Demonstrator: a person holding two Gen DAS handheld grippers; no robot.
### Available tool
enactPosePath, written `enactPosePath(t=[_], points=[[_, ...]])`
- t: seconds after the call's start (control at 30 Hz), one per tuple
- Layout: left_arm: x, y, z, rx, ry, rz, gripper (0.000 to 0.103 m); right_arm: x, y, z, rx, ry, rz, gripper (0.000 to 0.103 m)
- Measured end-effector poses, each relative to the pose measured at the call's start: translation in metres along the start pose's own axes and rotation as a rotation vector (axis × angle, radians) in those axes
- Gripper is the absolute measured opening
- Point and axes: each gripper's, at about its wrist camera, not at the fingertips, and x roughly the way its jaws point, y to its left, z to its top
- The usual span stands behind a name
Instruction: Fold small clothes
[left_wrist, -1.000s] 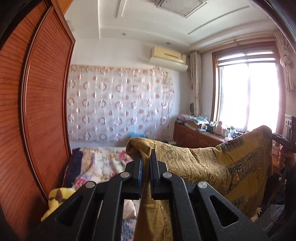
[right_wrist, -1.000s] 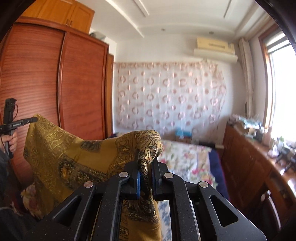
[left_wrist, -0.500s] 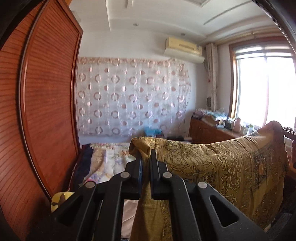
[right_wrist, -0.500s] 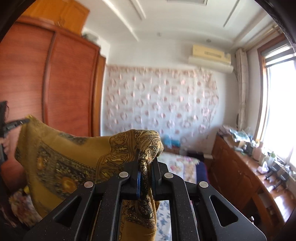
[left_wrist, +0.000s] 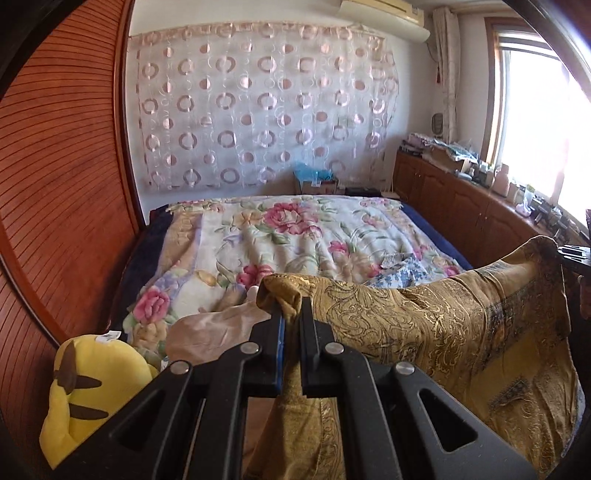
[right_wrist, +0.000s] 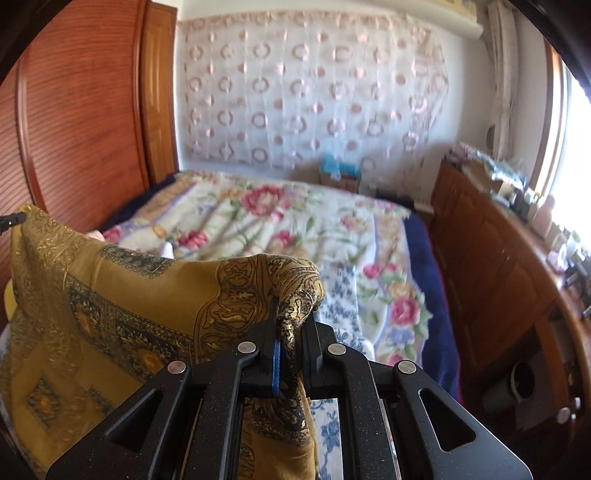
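Two hand-held grippers hold a mustard-gold paisley cloth (left_wrist: 424, 325) stretched in the air above a bed covered with a floral quilt (left_wrist: 295, 236). The left gripper (left_wrist: 291, 325) has its jaws drawn nearly together, with only the thickness of fabric between them, and pinches one bunched corner of the cloth; the corner pokes up in a small fold just above the fingertips. From there the cloth runs off to the right, sagging slightly along its top edge, to its far corner, where the tip of the other tool shows at the frame's right edge.

Seen from the right wrist, the right gripper (right_wrist: 291, 332) is likewise closed down to a narrow slot on the opposite corner of the same cloth (right_wrist: 110, 314), a twisted wad of gold-and-black print caught between the black fingers (right_wrist: 314, 332), beside a blue pad on the left one. The rest of the fabric hangs down to the left and below the tool, its dark patterned border visible.

A yellow plush toy (left_wrist: 88, 391) lies at the near left corner of the bed, beside a reddish wooden wardrobe (left_wrist: 62, 177). A sheer curtain with circle motifs (left_wrist: 258, 107) covers the far wall, and a low wooden cabinet (left_wrist: 461, 206) runs beneath the bright window (left_wrist: 535, 122) on the right. The right wrist view is somewhat blurred.
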Motion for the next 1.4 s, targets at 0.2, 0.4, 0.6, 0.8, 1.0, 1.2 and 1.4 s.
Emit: enactPosePath(t=[0.2,0.4,0.6,0.8,1.0,1.2,1.4], points=[[0.044,0.000,0.004,0.022,0.062,0.003,0.004,0.058,-0.016,-0.013,0.008,0.069,-0.002,0.006],[0.061,0.004,-0.003,0.047,0.104,0.043,0.007,0.095,-0.019,-0.024,0.039,0.143,0.003,0.007],[0.048,0.000,-0.004,0.080,0.108,0.043,0.039,0.102,-0.019,-0.030,0.050,0.172,-0.013,0.013],[0.017,-0.009,-0.014,0.095,0.100,0.009,0.057,0.082,-0.023,-0.031,0.079,0.168,-0.065,0.034],[-0.013,-0.028,-0.043,0.090,0.103,-0.043,0.057,0.044,-0.019,-0.049,0.113,0.138,-0.050,0.043],[-0.017,-0.052,-0.093,0.091,0.172,-0.080,0.057,0.017,-0.009,-0.080,0.149,0.127,-0.027,0.066],[-0.030,-0.071,-0.117,0.096,0.210,-0.101,0.057,-0.009,0.005,-0.109,0.158,0.135,-0.007,0.065]])
